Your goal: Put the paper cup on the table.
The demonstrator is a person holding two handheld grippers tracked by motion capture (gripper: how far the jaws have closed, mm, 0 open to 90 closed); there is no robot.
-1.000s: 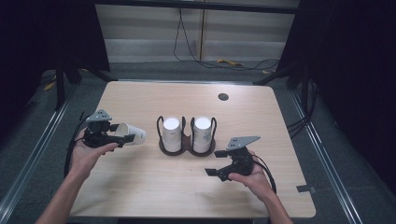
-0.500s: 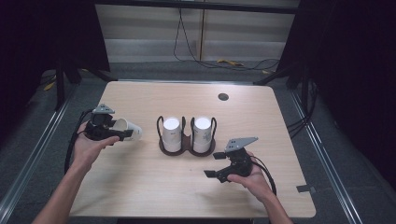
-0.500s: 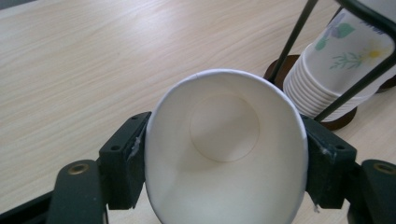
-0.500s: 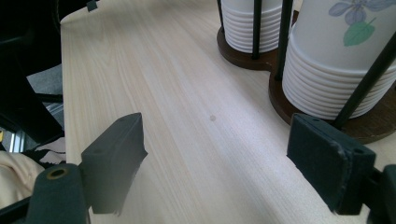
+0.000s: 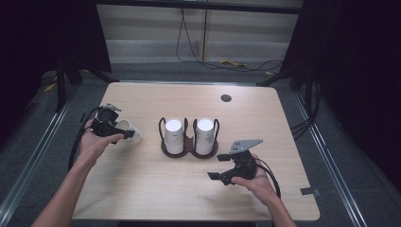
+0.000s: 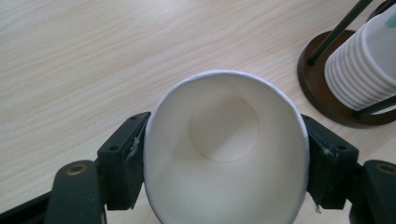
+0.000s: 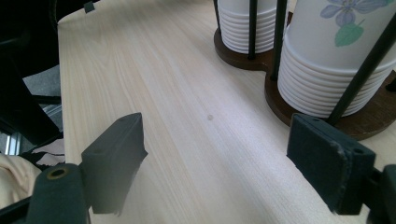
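Since the earlier frames the left gripper (image 5: 124, 134) has drifted left and a little toward the table's near edge, carrying the cup (image 5: 130, 132) away from the rack (image 5: 189, 150); right gripper (image 5: 222, 166) unchanged.

Left side: left hand (image 5: 92, 144) over the table's (image 5: 142, 194) left part. Jaws clamped on the cup, one pad on each side of its wall near the rim. In the left gripper view the cup (image 6: 226, 149) lies tipped, mouth toward the camera, rim squeezed slightly oval. Whether it touches the wood is hard to tell from above; it looks lifted clear.

Centre: dark rack with wire uprights, two stacks of white cups, mouths down. Left stack (image 5: 173, 135), right stack (image 5: 204, 135). The right gripper view shows a flower print on the nearer stack (image 7: 327, 60).

Right side: right hand (image 5: 257, 182) near the front edge, gripper aimed toward the rack, short of it. Jaws stand wide apart, nothing between them but bare wood.
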